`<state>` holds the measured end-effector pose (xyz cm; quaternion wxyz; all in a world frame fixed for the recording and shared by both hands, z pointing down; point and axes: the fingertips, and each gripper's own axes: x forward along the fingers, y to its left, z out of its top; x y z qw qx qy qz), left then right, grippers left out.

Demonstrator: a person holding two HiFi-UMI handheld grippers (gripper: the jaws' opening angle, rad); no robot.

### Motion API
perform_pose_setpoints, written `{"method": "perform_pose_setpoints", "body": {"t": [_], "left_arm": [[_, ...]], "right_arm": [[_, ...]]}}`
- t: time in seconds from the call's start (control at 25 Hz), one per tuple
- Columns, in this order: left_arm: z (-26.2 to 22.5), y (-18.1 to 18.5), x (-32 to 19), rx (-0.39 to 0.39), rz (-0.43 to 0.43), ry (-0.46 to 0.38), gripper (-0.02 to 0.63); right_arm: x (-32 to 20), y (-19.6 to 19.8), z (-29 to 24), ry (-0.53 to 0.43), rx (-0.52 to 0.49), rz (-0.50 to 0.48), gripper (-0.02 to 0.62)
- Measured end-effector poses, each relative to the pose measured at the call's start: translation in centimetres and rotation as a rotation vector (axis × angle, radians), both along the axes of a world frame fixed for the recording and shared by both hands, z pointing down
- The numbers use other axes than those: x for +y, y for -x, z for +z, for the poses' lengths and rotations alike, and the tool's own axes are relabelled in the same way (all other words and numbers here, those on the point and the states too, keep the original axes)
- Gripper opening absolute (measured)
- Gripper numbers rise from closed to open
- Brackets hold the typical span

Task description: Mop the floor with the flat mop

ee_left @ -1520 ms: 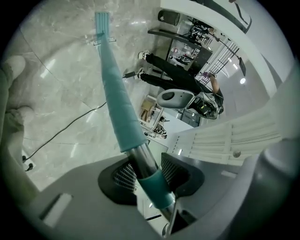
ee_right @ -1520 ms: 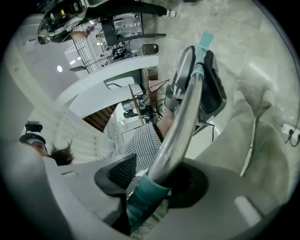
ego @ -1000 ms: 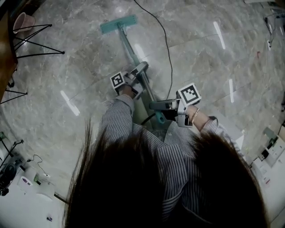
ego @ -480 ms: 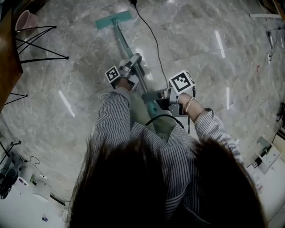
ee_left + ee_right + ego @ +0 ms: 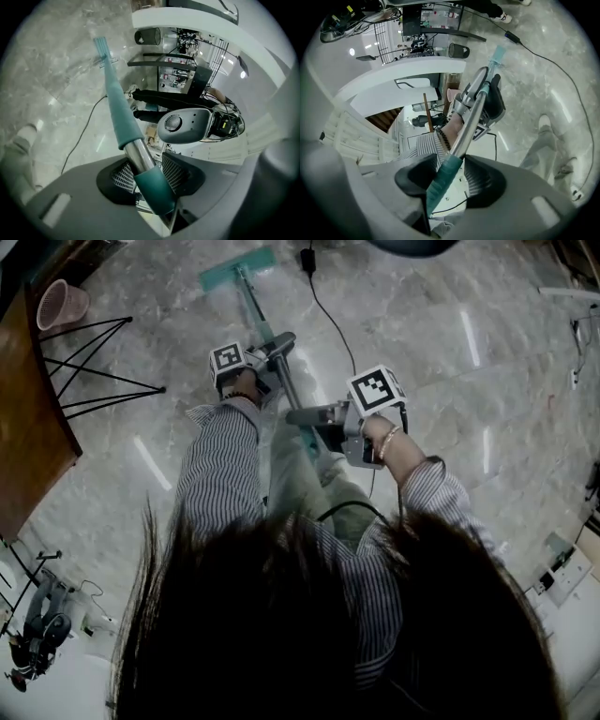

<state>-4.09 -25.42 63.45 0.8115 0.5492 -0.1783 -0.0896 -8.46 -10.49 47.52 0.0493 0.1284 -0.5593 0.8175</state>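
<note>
Head view first: where is the flat mop [image 5: 255, 310] found on the marble floor [image 5: 525, 427]?

It is stretched out from the person toward the floor's far edge. Its teal mop head [image 5: 237, 269] is laid flat on the stone near the far left corner, just beside a black cable [image 5: 328, 315].

How is the long shaft [image 5: 115, 93] expected to handle?

It is judged light and stiff, being a metal tube partly sleeved in teal. The bare metal is likely slippery, so hold is better taken on the sleeves, at two points set apart for leverage.

And is it held so?

Partly. The left gripper [image 5: 148, 176], the one farther down the shaft, is clamped where bare metal meets a sleeve. Its jaws have just been closing a little, with the shaft between the pads. The right gripper [image 5: 451, 180] is pinched on the teal end sleeve [image 5: 440, 185] nearest the person.
</note>
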Motion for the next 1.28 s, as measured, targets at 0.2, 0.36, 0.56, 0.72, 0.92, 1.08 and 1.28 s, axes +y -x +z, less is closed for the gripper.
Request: {"method": "perform_pose_setpoints", "body": {"t": [0.2,0.36,0.56,0.72,0.92,1.08,1.28], "left_arm": [[0.6,1.4,-4.5,-0.046,0.045,-0.007,0.161],[0.7,1.5,-5.0,-0.038,0.050,0.010,0.146],[2.4,2.0,-4.0,-0.053,0.066,0.053,0.129],[0.9,1.0,-3.9,-0.002,0.018,0.059,0.121],[0.1,0.6,-4.2,0.034,-0.020,0.067,0.121],[0.1,0.7,-3.6,0.040,-0.031,0.067,0.121],[-0.2,0.4,-1.2,0.054,-0.036,0.068,0.118]], "right_arm": [[-5.2,1.6,0.7,-0.005,-0.002,0.012,0.183],[-5.7,2.3,1.5,-0.015,-0.013,-0.032,0.177],[-5.0,2.5,2.3,-0.011,-0.014,-0.046,0.175],[-5.4,1.5,2.8,0.035,-0.001,0.064,0.173],[-6.1,1.0,3.3,0.055,0.029,0.131,0.155],[-5.4,0.9,3.5,0.066,0.044,0.139,0.150],[-3.0,0.8,3.2,0.072,0.032,0.135,0.149]]}}
